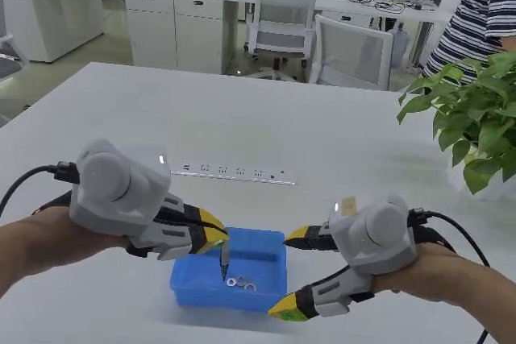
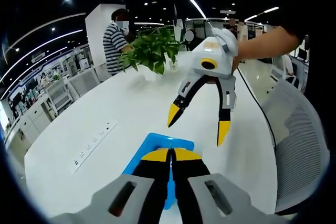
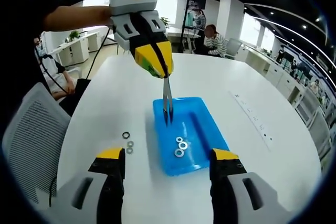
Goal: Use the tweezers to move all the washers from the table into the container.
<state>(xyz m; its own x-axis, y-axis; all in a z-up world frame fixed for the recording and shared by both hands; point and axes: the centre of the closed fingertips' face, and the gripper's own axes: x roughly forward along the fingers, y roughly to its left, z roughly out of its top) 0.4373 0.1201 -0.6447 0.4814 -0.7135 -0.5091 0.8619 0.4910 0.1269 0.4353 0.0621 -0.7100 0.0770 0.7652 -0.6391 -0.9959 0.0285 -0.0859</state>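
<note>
Clamping slim metal tweezers [image 3: 167, 100], the left gripper [image 3: 157, 69] hangs over the rectangular blue container [image 3: 198, 121]. Flat washers [image 3: 180, 146] lie inside. Right gripper [image 2: 197, 129] gapes.

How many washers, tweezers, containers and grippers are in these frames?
Washers: 6, with 3 in the container and 3 on the table
Tweezers: 1
Container: 1
Grippers: 2, left gripper and right gripper
Total: 10
</note>
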